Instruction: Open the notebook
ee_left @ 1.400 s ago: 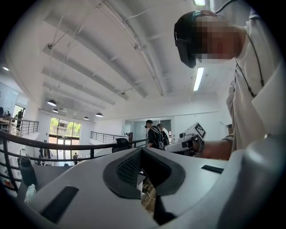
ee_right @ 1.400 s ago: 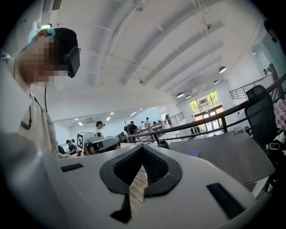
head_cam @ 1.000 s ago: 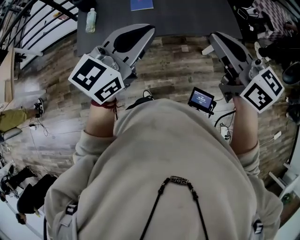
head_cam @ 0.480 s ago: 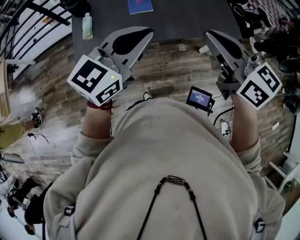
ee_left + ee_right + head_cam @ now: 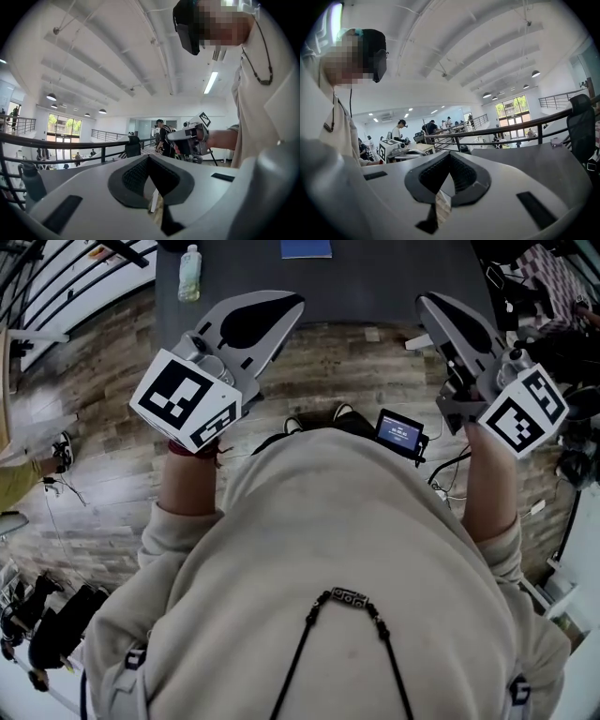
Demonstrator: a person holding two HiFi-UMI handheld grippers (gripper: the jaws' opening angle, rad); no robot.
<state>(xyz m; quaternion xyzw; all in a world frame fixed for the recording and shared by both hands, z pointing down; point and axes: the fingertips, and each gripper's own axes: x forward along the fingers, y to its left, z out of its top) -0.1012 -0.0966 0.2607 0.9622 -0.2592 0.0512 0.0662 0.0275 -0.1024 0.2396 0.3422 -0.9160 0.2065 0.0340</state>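
Left gripper point(image 5: 281, 310): jaws together, nothing between them; held level above the wood floor, short of the table.
Bottle point(image 5: 190, 261): upright near the table's left edge, well apart from the notebook.
Table point(image 5: 394, 277): dark, smooth top, ahead of both grippers.
Notebook point(image 5: 306, 248): blue cover up, lying flat on the table's far part, roughly between the two grippers' lines; cut off by the head view's top edge, so its full outline does not show. Neither gripper is near it.
Screen point(image 5: 401, 431): small lit unit at the person's waist, no part of the task.
Right gripper point(image 5: 441, 315): jaws together, empty; level, short of the table like the left.
Handling, judged: thin and light, cover likely pliable, so it may slide on the smooth top when nudged. Not fragile.
Hold, judged: pinch the cover alone at its free edge, opposite the spine; which edge that is cannot be told from here. The other gripper should press the pages down to stop sliding.
Stage, judged: approach; opening not begun.
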